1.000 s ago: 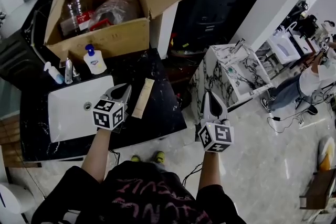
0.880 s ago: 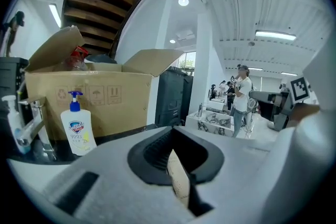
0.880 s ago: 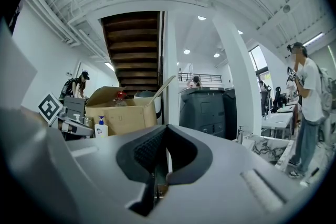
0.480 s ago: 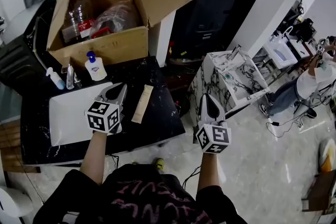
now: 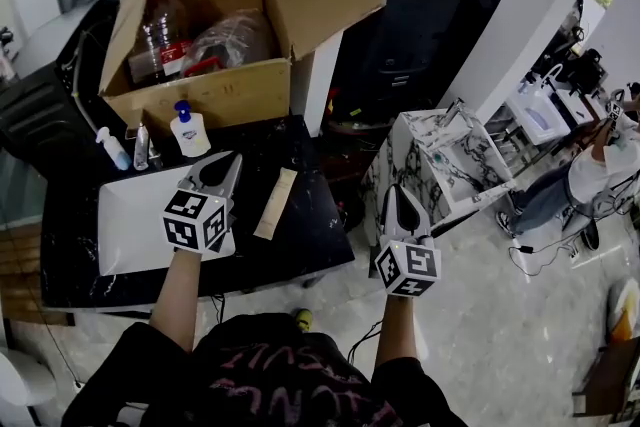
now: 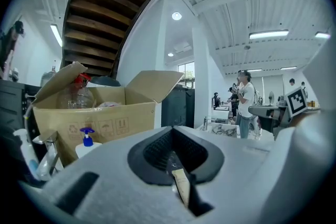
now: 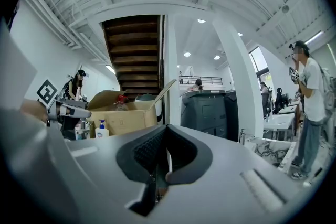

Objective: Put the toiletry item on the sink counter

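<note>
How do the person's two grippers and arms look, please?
The left gripper and the right gripper are white tapered shells, black and ribbed inside. Each carries a cube with black-and-white square markers. No cables show. The black top has pink lettering; its sleeves leave the forearms bare.

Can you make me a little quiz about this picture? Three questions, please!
1. True or false: the tube lies flat on the black counter.
2. Which of these stands closest to the cardboard box? A) soap bottle B) tube C) white sink
3. Fill in: the soap bottle's pump is coloured ____.
Key: 1 true; 2 A; 3 blue.
</note>
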The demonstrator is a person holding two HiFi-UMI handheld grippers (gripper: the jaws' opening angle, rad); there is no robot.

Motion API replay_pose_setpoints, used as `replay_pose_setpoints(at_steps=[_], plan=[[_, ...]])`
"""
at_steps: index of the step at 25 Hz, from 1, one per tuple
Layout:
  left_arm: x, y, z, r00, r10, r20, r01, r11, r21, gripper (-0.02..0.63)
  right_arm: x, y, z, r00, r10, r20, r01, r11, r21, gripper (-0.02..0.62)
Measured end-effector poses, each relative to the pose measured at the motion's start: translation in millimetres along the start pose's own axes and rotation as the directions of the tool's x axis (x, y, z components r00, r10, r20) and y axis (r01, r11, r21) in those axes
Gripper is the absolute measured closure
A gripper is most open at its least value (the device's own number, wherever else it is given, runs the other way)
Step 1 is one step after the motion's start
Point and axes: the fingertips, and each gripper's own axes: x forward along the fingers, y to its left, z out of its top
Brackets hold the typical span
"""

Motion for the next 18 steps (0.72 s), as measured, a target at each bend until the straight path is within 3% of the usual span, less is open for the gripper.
replay_pose_setpoints(at_steps=[18], plan=[[-13,6,28,0.997,0.027,0.069,-0.029,0.999,0.016,0.607,5,4,2,1.0,0.022,-0.003,-0.022,1.0,-0.014,0.584]])
